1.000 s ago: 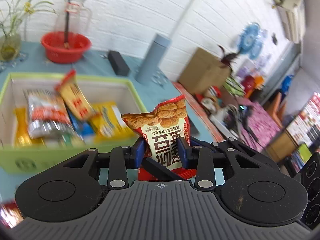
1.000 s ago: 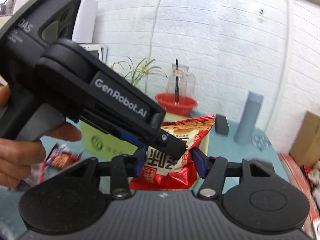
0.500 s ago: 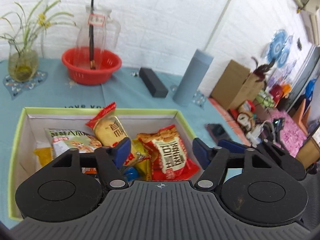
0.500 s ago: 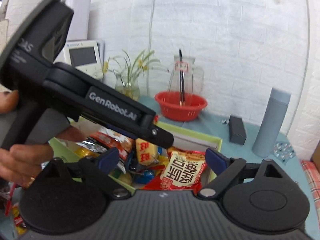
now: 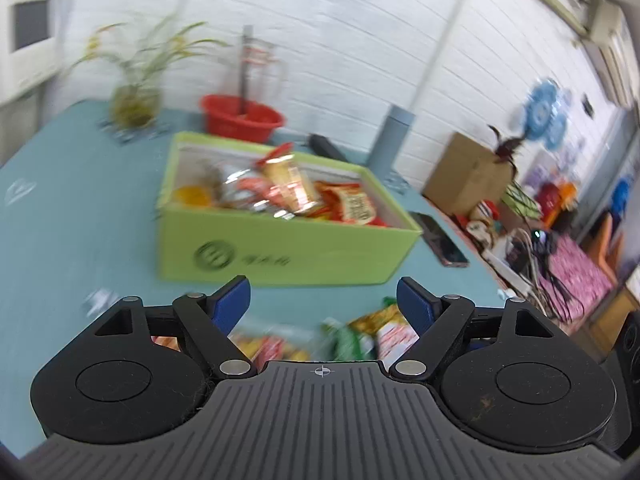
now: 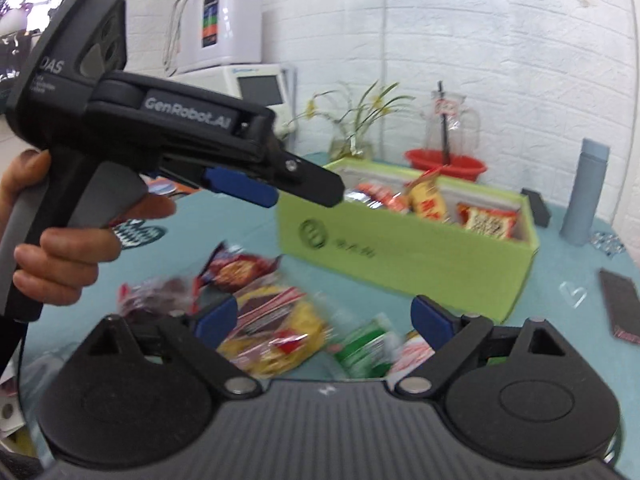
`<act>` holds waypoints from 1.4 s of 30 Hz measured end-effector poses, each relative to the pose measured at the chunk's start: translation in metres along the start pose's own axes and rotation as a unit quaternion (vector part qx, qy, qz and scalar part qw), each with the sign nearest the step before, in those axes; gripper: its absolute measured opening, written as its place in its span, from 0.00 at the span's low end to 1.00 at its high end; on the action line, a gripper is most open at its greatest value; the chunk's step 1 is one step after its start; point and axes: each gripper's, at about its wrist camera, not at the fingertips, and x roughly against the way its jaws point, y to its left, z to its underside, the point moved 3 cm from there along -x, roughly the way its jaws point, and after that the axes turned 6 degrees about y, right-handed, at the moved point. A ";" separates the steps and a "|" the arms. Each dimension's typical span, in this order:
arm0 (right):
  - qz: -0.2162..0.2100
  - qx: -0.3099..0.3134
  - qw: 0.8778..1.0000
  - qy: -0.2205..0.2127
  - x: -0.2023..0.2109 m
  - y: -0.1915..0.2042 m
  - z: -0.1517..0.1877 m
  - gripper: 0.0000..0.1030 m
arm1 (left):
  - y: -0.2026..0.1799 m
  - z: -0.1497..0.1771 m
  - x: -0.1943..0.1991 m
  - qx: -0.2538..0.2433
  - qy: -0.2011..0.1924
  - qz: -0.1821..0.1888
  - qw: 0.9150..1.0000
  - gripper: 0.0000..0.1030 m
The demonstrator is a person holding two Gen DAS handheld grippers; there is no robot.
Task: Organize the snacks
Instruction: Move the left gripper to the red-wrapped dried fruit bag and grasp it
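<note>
On the teal tablecloth (image 6: 560, 280) sits the green box (image 6: 420, 264), and I can see the snacks already inside it: a red-and-tan packet (image 6: 486, 220) lying toward its right end, a yellow packet (image 6: 430, 200) standing tilted near the middle, and silvery red ones (image 6: 372, 196) to the left of that. Nearer to me, loose on the cloth and well apart from the box, lies a heap of packets: a yellow-and-red one (image 6: 280, 340), a green one (image 6: 364, 346) just beside it, and dark red ones (image 6: 236, 268) behind.

My right gripper (image 6: 324, 320) hovers above this heap with its jaws spread and nothing between the blue pads (image 6: 216, 320). My left gripper (image 5: 324, 304) has just been opening further; its jaws stand wide and empty, with the box ahead and the blurred heap below them. From the right wrist view I see the left tool held in a hand (image 6: 60, 256), up and left of the box.

Beyond the box stand a red basin (image 6: 446, 164) with a glass jug (image 6: 450, 124) in it, a plant in a glass vase (image 6: 352, 140), a grey flask (image 6: 586, 192) and a small black block (image 6: 538, 208). A dark phone (image 6: 622, 304) lies flat to the right
</note>
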 end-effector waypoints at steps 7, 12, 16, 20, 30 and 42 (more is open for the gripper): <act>-0.070 -0.033 0.996 0.037 -0.023 0.058 0.028 0.90 | 0.077 0.027 0.043 0.117 -0.001 -0.012 0.993 0.61; -0.089 -0.058 0.994 0.037 -0.038 0.073 0.023 0.90 | 0.105 0.040 0.054 0.129 -0.007 -0.049 0.990 0.65; -0.146 -0.045 0.986 0.064 -0.049 0.101 0.018 0.90 | 0.123 0.050 0.041 0.138 0.025 -0.043 0.989 0.65; -0.174 -0.029 0.980 0.092 -0.068 0.125 0.017 0.90 | 0.131 0.057 0.029 0.150 0.061 0.007 0.987 0.64; -0.152 -0.019 0.982 0.107 -0.086 0.124 0.016 0.89 | 0.094 0.081 0.025 0.121 0.121 0.038 0.985 0.72; -0.132 -0.038 0.987 0.077 -0.074 0.131 0.031 0.90 | 0.086 0.083 0.022 0.092 0.129 -0.002 0.987 0.68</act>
